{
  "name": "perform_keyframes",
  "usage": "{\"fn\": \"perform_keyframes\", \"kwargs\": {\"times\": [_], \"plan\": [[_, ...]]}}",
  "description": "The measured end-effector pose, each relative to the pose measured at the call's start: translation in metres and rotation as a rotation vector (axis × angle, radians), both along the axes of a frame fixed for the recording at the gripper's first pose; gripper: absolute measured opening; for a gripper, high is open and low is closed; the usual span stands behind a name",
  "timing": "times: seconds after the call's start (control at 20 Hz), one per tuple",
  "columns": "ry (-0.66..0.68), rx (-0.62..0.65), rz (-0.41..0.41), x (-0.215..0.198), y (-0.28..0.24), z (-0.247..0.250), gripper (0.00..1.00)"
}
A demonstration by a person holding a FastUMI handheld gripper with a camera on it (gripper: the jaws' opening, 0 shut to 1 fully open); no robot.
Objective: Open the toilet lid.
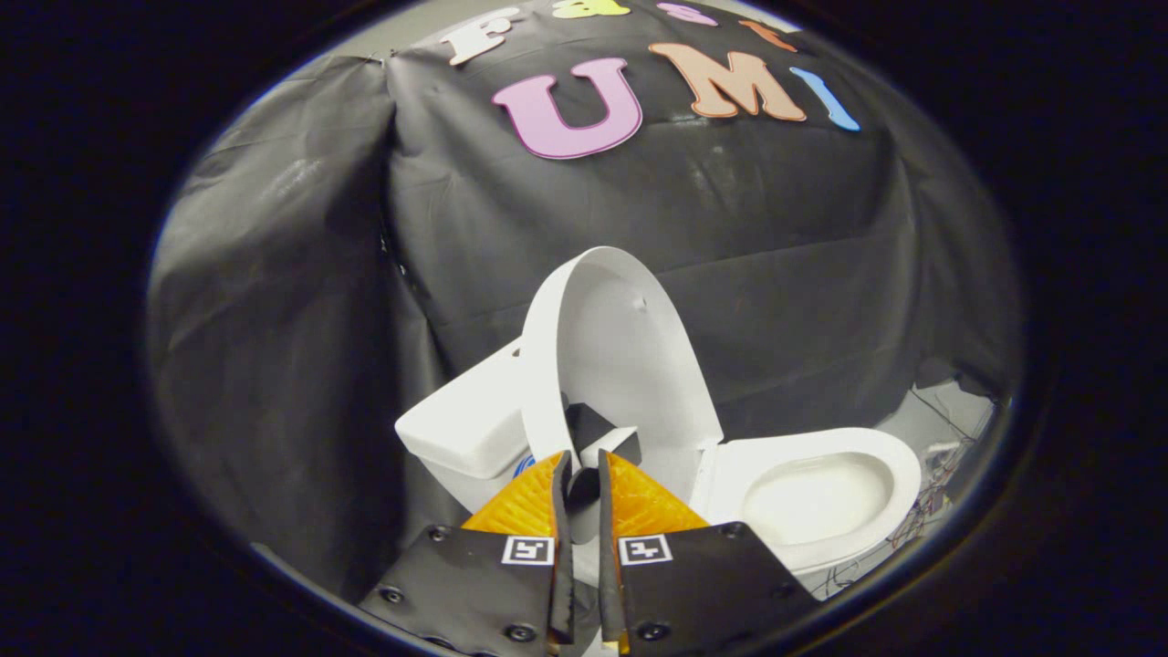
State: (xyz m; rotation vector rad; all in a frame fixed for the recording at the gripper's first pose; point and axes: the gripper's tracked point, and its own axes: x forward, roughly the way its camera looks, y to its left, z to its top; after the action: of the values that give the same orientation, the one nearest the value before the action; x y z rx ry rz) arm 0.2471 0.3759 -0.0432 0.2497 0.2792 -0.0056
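Note:
A white toilet stands against the black cloth wall, with its tank [461, 429] to the left and its seat and bowl [821, 497] to the right. The lid [630, 356] is raised almost upright, its inner face turned toward the bowl. A small black tab [591, 425] sticks out from the lid's near edge. My gripper [582, 470] is right at that tab. Its two fingers are nearly together, with the tab's dark lower end pinched between their tips. The lid's lower edge is hidden behind the fingers.
Black cloth hangs all around behind the toilet, folding into a corner at the left. A tangle of thin cables [931, 484] lies on the pale floor beyond the bowl at the right. A small blue mark [523, 465] shows on the tank by the left fingertip.

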Motion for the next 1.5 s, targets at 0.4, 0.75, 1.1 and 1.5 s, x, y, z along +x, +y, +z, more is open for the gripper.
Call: {"fn": "perform_keyframes", "kwargs": {"times": [0.4, 0.75, 1.1, 1.5], "plan": [[-0.008, -0.021, 0.003, 0.007, 0.014, -0.002, 0.12], [-0.002, -0.057, -0.017, 0.008, 0.013, -0.004, 0.24], [-0.041, -0.055, -0.023, -0.015, -0.002, 0.003, 0.8], [-0.081, -0.115, 0.016, -0.041, -0.026, 0.03, 0.99]]}}
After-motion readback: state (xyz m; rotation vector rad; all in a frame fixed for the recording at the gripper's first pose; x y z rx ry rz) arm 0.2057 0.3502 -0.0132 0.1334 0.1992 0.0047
